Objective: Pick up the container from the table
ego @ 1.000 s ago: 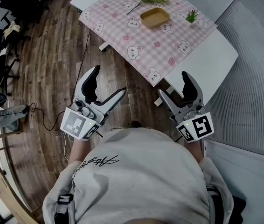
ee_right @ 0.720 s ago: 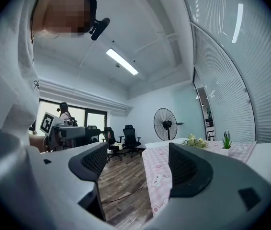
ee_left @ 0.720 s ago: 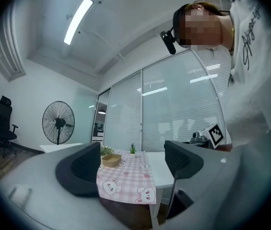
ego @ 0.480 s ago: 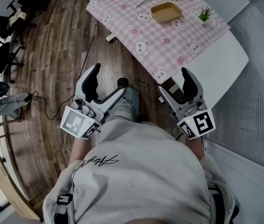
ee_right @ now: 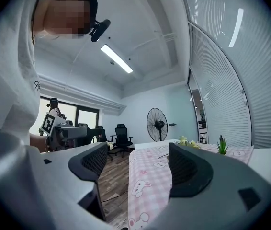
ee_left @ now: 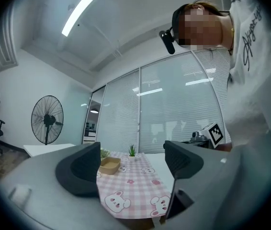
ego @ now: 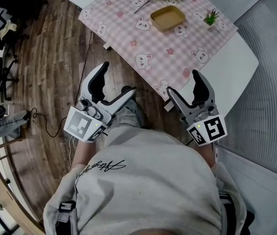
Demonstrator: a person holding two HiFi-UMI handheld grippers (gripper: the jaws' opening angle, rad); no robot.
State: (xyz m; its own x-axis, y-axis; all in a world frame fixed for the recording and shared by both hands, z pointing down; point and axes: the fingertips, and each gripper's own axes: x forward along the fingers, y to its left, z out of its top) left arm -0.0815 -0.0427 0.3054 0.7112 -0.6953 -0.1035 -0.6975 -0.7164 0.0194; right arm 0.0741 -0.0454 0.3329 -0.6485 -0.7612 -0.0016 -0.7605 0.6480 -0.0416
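We wear a loose, pale grey shirt [ego: 148, 180] with a black script print [ego: 102, 168] slanting across its left side, and long sleeves in the same grey. Just past the shirt's front edge we see faded grey-blue jeans [ego: 128, 112]. A black camera [ee_left: 166, 36] is fixed at the head, above the shirt's collar. Our left gripper [ego: 118, 77] and right gripper [ego: 182, 81] are grey moulded shells with curved jaws lined in ribbed black. At the end nearest the shirt each carries a white marker cube [ego: 207, 129] printed with black squares, with a small green light beside it.
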